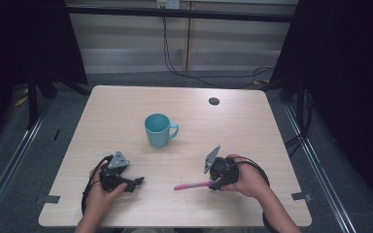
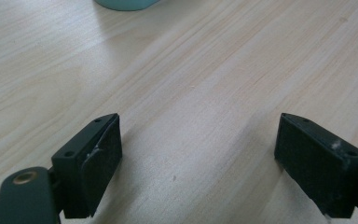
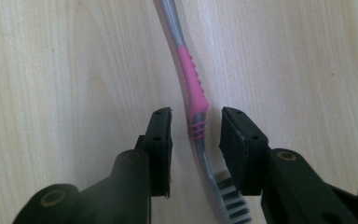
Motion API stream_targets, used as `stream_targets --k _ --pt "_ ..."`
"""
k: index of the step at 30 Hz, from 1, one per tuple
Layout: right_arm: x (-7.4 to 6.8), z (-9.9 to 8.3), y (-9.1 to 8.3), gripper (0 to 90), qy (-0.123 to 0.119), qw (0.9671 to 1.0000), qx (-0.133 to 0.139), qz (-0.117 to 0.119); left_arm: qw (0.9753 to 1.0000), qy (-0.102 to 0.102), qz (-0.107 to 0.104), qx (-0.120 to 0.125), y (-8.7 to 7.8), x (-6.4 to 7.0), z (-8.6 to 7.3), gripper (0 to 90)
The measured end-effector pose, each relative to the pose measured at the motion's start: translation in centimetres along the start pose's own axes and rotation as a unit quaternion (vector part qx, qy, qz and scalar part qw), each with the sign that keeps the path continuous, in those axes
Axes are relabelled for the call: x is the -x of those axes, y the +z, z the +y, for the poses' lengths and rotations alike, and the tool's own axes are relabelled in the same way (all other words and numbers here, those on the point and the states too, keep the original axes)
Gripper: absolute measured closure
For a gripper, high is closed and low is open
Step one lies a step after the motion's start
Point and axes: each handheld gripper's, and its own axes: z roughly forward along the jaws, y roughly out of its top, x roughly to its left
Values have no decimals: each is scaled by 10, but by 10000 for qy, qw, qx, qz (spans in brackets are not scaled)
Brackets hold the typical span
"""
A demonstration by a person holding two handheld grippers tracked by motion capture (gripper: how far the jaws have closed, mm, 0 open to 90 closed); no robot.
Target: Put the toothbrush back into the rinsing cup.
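A pink and grey toothbrush (image 1: 192,186) (image 3: 191,84) lies flat on the wooden table (image 1: 121,107) near the front edge, right of centre. My right gripper (image 1: 215,184) (image 3: 196,114) is open and straddles its neck just above the bristle head, a small gap showing on each side. A teal mug (image 1: 158,128) (image 2: 126,3) stands upright at the table's middle, handle to the right. My left gripper (image 1: 137,183) (image 2: 198,126) rests low over bare wood at the front left, jaws wide open and holding nothing.
A dark round hole (image 1: 214,101) sits in the tabletop at the back right. Grey tape tabs (image 1: 51,199) mark the front corners. Black cables (image 1: 213,77) lie on the floor behind the table, and dark curtains hang on both sides.
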Motion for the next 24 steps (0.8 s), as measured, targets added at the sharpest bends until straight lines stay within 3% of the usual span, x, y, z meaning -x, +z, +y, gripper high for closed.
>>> stream_targets --k 3,10,18,21,24 --pt "1 2 2 692 -158 9998 -66 25 10000 -4 -2 -4 0 0 0 147" --pt "-1 9 7 810 -247 9989 -396 103 10000 -1 -2 7 0 0 0 147" --pt "-2 13 7 832 -302 9973 -647 157 10000 5 16 1 0 0 0 147" --pt "-3 14 7 834 -411 9965 -721 118 10000 9 13 12 0 0 0 148" --pt "-2 11 5 835 -358 9957 -852 48 10000 8 7 2 0 0 0 148"
